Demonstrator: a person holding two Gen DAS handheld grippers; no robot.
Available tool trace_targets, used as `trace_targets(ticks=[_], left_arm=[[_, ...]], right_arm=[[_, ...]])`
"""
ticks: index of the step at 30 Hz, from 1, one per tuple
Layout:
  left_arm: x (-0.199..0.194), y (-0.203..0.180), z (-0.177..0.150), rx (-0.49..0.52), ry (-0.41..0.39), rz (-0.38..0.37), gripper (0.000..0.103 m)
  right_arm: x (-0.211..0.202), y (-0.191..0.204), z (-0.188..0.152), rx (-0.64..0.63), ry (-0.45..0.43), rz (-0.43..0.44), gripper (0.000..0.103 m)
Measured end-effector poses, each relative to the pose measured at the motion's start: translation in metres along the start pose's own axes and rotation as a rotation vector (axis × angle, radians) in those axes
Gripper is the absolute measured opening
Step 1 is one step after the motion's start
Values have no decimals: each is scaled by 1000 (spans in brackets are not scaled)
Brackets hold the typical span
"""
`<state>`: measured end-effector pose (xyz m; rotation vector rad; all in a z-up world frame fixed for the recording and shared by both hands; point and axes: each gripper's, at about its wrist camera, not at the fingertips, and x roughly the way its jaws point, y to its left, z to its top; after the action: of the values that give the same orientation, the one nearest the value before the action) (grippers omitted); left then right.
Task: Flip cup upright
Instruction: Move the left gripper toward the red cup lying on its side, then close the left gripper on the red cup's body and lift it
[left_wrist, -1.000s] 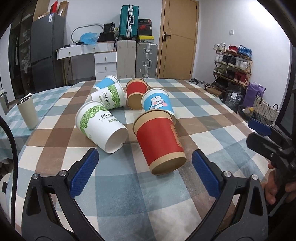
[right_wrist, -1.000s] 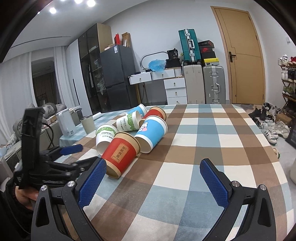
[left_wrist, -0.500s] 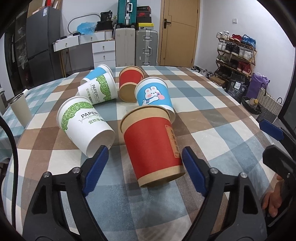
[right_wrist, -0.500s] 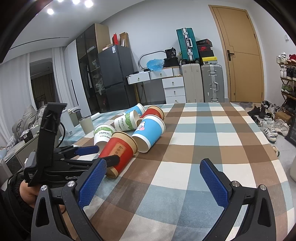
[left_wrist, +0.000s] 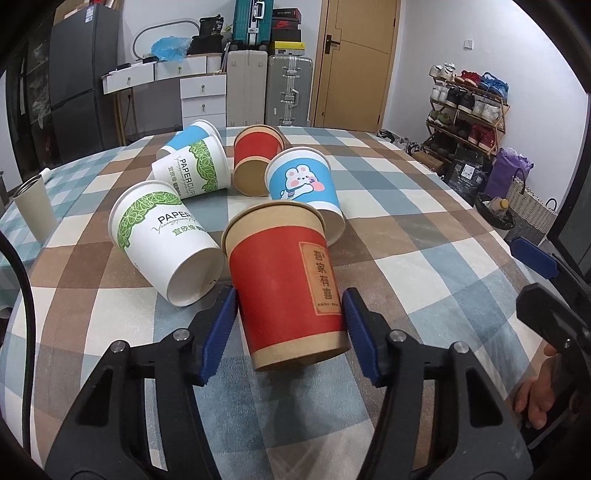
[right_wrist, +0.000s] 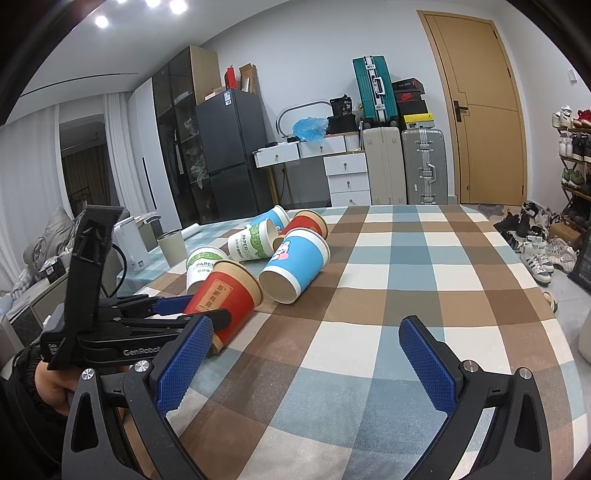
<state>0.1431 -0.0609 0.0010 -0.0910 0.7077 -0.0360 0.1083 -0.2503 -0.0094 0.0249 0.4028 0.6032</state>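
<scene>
Closed in since a second ago: left claw (left_wrist: 290, 328) pads now flanking the tipped red cup (left_wrist: 286, 286) (contact unclear); right claw (right_wrist: 306, 365) wide open, empty, at 3 o'clock.

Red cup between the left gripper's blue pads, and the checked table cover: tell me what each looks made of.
Red cup with brown bands and a label of Chinese characters: apparently paper, matte, with a rolled kraft-coloured rim and a recessed base. Checked table cover in brown, blue and white: seemingly woven cloth, matte; it drapes over the table edge. Left gripper pads: ridged blue, probably rubber or plastic.
</scene>
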Motion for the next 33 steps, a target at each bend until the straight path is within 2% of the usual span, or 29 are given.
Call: trace_targets(ticks=[21,33], left_arm=[[-84,25,-22,-40,-115,-24,56],[-111,22,-50,-47,-113,-51,56]], right_arm=[[-3,19,-2,-46,4,32,103],[-1,27,-10,-66,28,30,103]])
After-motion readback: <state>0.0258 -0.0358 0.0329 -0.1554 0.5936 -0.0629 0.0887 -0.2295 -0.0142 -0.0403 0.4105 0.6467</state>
